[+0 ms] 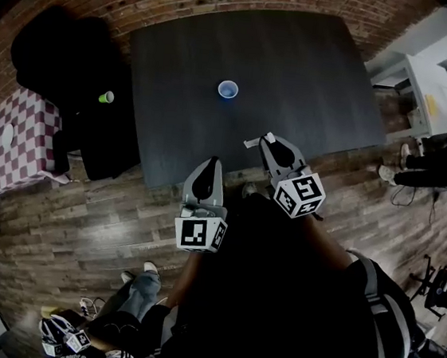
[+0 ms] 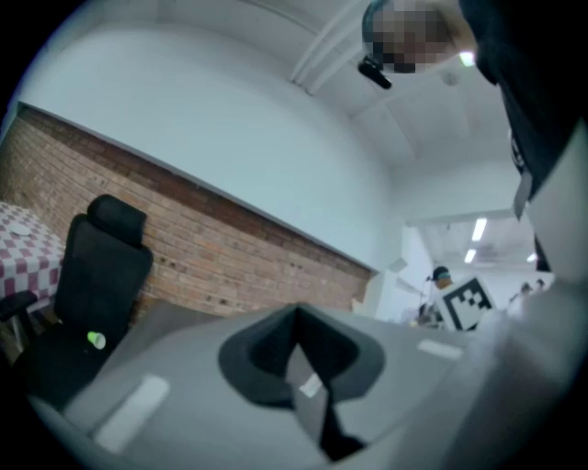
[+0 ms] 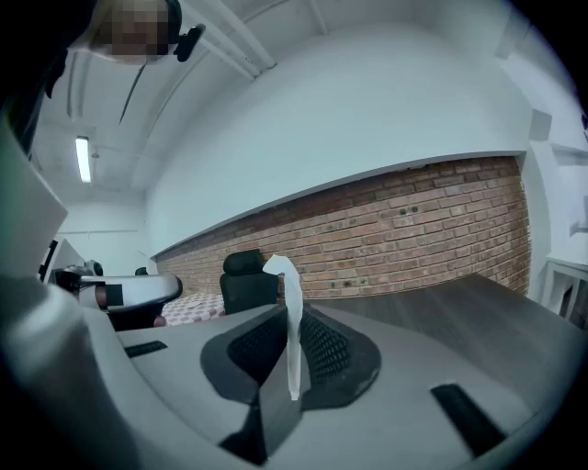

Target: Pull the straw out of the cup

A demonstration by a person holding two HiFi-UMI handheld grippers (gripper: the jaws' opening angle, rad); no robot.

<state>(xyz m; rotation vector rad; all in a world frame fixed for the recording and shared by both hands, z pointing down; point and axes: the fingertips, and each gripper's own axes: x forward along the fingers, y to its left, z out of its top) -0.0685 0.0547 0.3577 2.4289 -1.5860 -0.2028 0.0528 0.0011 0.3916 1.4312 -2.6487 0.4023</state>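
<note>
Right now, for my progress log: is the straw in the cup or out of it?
Out. The right gripper is shut on the white straw, well apart from the blue cup on the table.

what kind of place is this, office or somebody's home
Most likely an office or lab workspace rather than a home: a large dark table beside a bare brick wall, a black office chair, and a strip light on the ceiling.
</note>
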